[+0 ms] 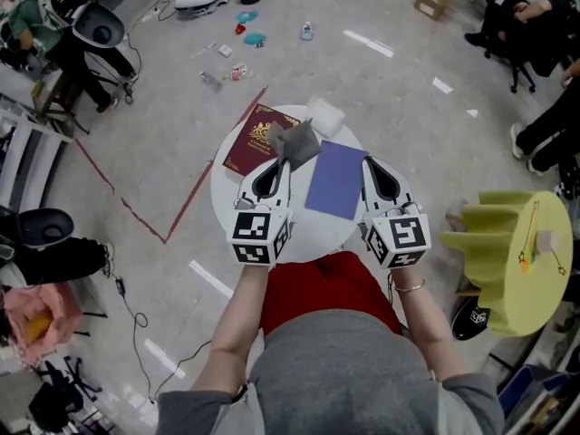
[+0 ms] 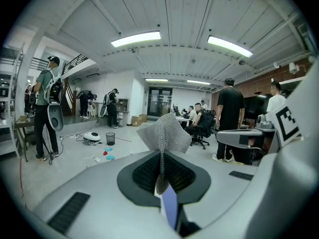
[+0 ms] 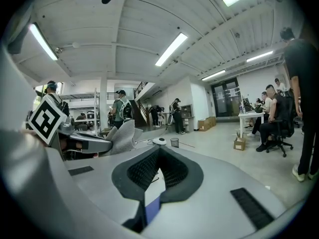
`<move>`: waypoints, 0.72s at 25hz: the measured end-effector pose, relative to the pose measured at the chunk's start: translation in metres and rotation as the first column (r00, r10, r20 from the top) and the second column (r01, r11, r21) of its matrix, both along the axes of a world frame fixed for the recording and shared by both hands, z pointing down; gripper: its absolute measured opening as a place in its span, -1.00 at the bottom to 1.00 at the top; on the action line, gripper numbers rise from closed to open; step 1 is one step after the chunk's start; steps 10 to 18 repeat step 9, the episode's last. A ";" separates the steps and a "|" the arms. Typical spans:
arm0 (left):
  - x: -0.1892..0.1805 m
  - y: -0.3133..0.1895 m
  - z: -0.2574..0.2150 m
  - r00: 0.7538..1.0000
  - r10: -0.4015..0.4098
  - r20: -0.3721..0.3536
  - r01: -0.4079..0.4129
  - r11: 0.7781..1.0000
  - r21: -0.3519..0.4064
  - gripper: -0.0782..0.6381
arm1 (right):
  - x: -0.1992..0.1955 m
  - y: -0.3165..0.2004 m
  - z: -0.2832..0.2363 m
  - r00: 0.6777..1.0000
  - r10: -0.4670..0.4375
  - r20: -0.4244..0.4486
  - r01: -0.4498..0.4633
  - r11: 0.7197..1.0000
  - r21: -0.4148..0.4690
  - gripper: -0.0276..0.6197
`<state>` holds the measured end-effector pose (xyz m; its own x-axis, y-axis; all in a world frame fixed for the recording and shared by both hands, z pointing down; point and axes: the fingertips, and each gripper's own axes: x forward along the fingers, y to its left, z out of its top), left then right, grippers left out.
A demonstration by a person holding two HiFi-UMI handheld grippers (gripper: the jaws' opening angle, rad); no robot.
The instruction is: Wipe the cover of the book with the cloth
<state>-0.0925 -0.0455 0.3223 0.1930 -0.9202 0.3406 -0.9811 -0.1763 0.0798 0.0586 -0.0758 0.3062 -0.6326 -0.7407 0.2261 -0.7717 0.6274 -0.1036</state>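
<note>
In the head view, the left tool (image 1: 276, 169) is seen clamped on a grey cloth (image 1: 296, 142), which is held up off the round white counter (image 1: 313, 234). Just left of that tool a maroon book (image 1: 260, 138) is laid flat; between the two tools a purple book (image 1: 337, 179) is laid flat. A white lump (image 1: 324, 114) is seen beyond the cloth. The right tool (image 1: 373, 169) is held at the purple book's right edge. A gold crest is printed on the maroon cover; its lettering cannot be read. Right of the right tool a yellow-green stand (image 1: 517, 252) is partly cut off.

In the left gripper view, the cloth (image 2: 164, 131) is pinched between the closed jaws of the left tool (image 2: 162, 158); only a sliver of purple book (image 2: 170, 203) is seen beneath.

In the right gripper view, the jaws of the right tool (image 3: 158, 156) are brought together at the tips with nothing held. The cloth (image 3: 119, 136) is seen to its left.
</note>
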 end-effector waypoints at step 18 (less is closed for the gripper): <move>-0.006 0.000 -0.007 1.000 0.003 0.010 -0.004 1.000 0.015 -0.72 | -0.012 -0.002 -0.005 1.000 -0.013 0.006 0.013 1.000 0.011 -0.83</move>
